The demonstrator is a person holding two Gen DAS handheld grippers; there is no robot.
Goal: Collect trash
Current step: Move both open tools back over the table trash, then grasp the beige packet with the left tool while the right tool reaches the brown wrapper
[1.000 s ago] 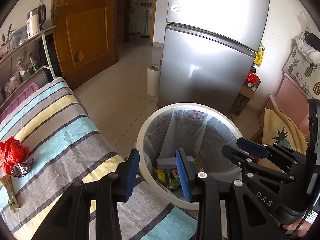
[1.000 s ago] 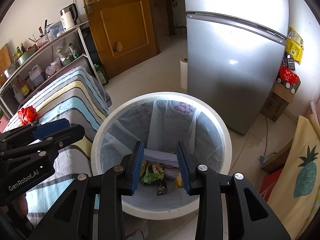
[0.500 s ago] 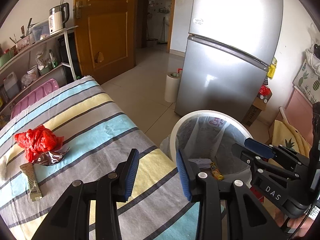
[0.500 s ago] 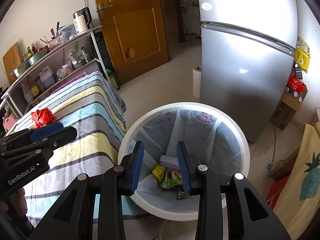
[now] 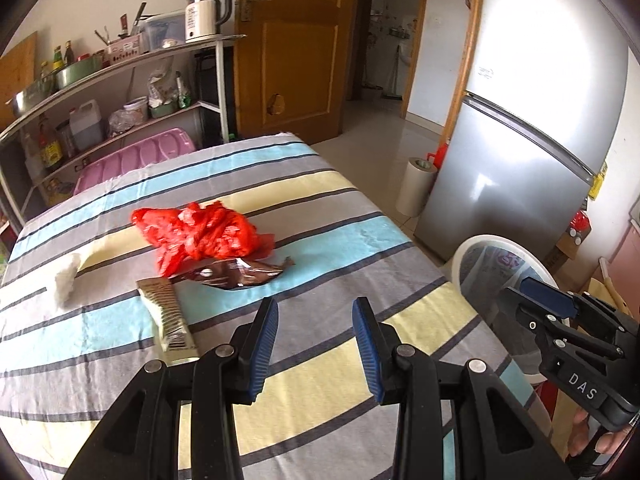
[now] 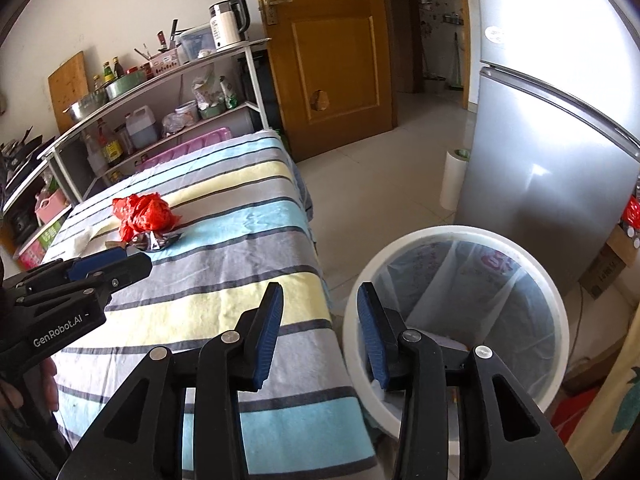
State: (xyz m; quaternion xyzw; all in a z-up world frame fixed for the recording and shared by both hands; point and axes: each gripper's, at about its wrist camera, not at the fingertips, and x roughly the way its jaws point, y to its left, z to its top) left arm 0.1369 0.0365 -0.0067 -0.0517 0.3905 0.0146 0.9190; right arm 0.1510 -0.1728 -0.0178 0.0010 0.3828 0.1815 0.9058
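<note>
On the striped cloth lie a crumpled red plastic bag (image 5: 204,232), a brown wrapper (image 5: 240,274), a beige sachet (image 5: 168,316) and a white tissue wad (image 5: 66,276). My left gripper (image 5: 316,308) hovers open just short of the wrapper, nothing between its blue pads. My right gripper (image 6: 319,292) hangs over the table's right edge beside the white lined bin (image 6: 440,234); its jaws are opening and hold nothing. The red bag (image 6: 144,212) shows farther off in the right wrist view, behind the left gripper (image 6: 120,260). The bin's rim (image 5: 476,240) and the right gripper (image 5: 534,292) sit at the right of the left wrist view.
A silver fridge (image 6: 552,152) stands behind the bin, with a paper roll (image 6: 454,178) beside it. A metal shelf rack (image 5: 132,60) with bottles and a kettle runs along the wall behind the table. A wooden door (image 5: 296,40) stands at the back. A pink lid (image 5: 136,160) leans at the table's far edge.
Both grippers have swung left, away from over the bin and onto the striped table. The trash pile has come near the left gripper. The right jaws stand slightly wider.
</note>
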